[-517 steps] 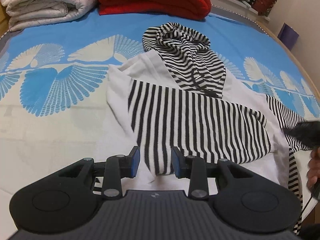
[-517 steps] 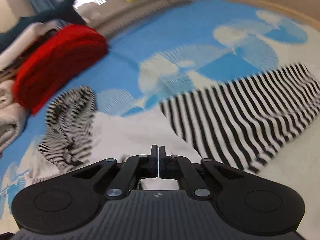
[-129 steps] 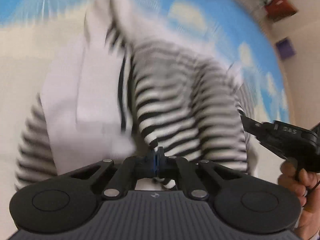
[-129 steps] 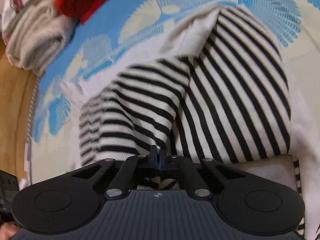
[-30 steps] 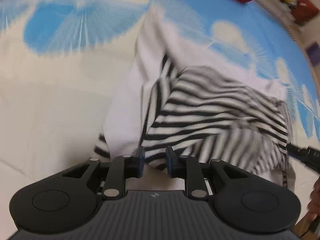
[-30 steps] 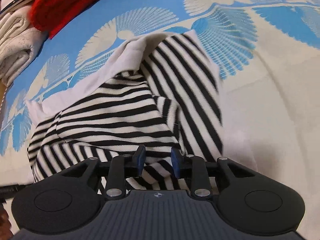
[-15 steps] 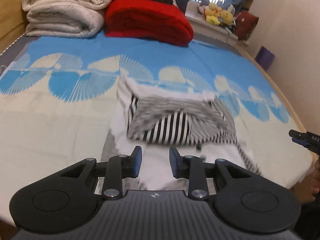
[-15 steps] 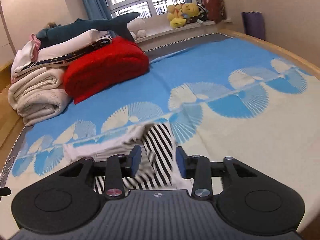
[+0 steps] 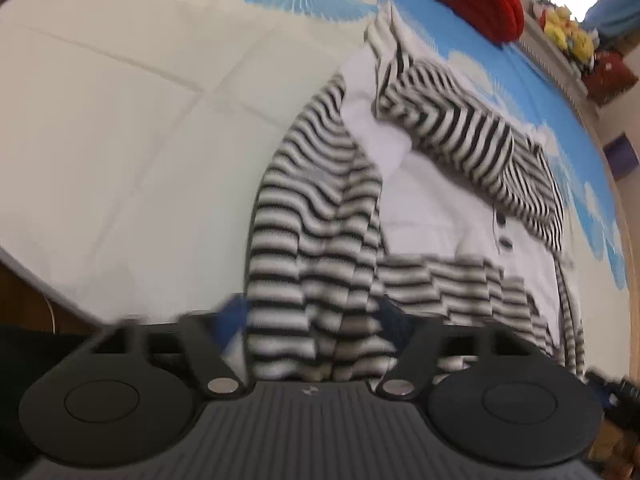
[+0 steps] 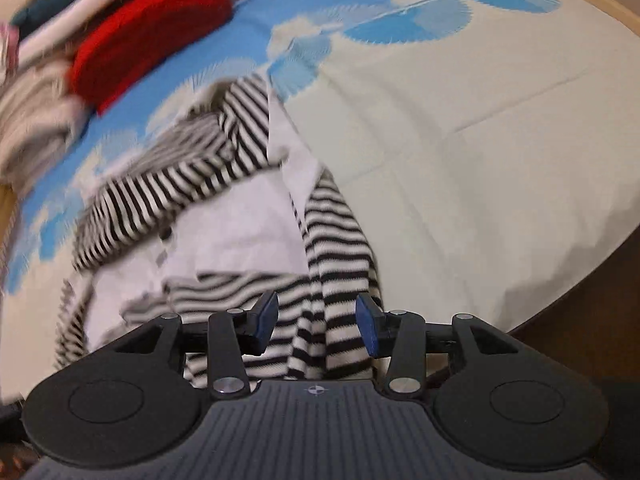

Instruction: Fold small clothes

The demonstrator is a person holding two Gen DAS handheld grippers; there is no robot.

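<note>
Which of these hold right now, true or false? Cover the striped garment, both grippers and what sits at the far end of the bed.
1. The striped garment lies on the bed. True.
2. The left gripper is clamped shut on a sleeve. False: its jaws are opening, spread wide either side of the striped sleeve, pads not pressing it.
3. The right gripper has striped fabric between its fingers. True; its jaws are opening and the pads stand clear of the cloth.
4. A folded green blanket sits at the far end of the bed. False: the red blanket is there.
5. The sheet is plain white all over. False: it carries blue fan patterns further up.
</note>
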